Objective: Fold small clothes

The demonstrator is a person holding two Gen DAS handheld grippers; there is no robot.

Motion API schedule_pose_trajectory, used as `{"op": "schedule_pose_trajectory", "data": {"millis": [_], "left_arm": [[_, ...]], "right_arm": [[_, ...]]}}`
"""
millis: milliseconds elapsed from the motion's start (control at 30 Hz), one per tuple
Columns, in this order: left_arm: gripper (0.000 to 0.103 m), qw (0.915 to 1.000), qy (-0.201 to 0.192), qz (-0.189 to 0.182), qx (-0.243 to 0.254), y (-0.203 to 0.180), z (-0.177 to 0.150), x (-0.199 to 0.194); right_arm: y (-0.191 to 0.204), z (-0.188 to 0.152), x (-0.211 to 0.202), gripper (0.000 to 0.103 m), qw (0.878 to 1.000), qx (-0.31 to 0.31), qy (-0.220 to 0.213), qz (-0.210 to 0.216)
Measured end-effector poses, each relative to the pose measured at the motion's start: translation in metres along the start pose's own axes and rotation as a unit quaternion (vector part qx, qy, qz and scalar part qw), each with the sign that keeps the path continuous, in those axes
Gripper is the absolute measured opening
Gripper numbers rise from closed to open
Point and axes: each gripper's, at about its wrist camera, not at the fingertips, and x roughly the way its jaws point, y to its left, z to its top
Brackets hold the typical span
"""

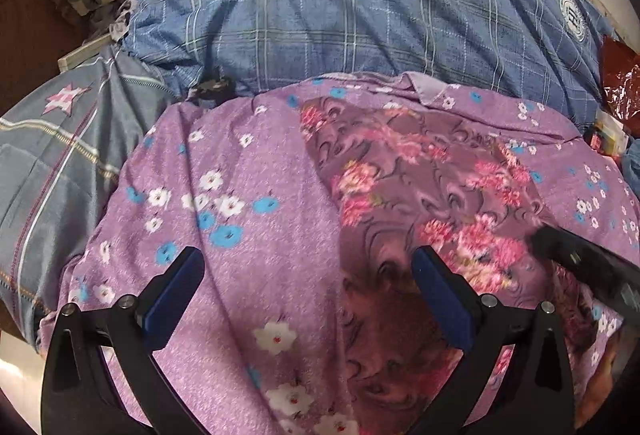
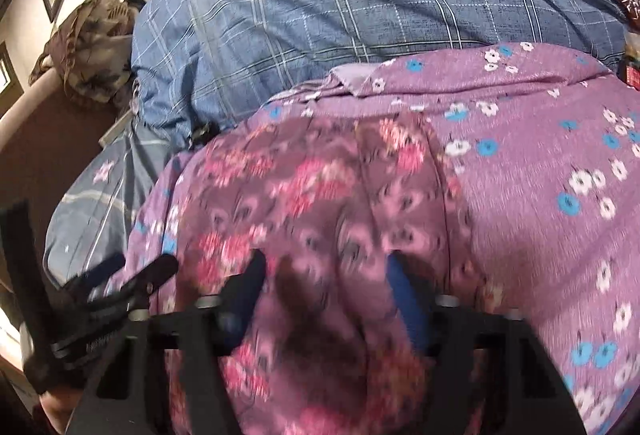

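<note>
Lying spread on the lilac flowered sheet (image 1: 240,171) before a blue checked quilt (image 1: 320,15), the mauve rose-print garment (image 1: 420,171) has the left gripper (image 1: 308,275) poised over its left edge, jaws wide and empty, while the right gripper (image 2: 326,287), jaws parted, straddles a blurred bunch of it.

Open room is found ahead of the left gripper (image 1: 308,291), whose jaws stand wide apart above the flat purple sheet (image 1: 224,163) and the rose-patterned garment (image 1: 420,175). Passage farther forward is blocked by the bulky blue plaid quilt (image 1: 320,15). The right side is closed off by the right gripper (image 2: 326,299), seen blurred with garment cloth bunched between its spread jaws.
</note>
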Motion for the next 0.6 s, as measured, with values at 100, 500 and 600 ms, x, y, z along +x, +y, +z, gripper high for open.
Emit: {"op": "schedule_pose_trajectory", "data": {"millis": [100,500,600], "left_arm": [[0.103,0.9999,0.001,-0.013,0.005,-0.010,0.004,0.006],[0.103,0.9985,0.032,-0.035,-0.026,-0.019,0.005,0.027],[0.103,0.9998,-0.010,-0.017,-0.005,-0.022,0.005,0.009]], "right_arm": [[-0.006,0.017,0.017,0.018,1.000,0.018,0.006,0.016],[-0.006,0.015,0.012,0.026,1.000,-0.004,0.002,0.006],[-0.005,0.009,-0.014,0.042,1.000,-0.007,-0.028,0.002]]}}
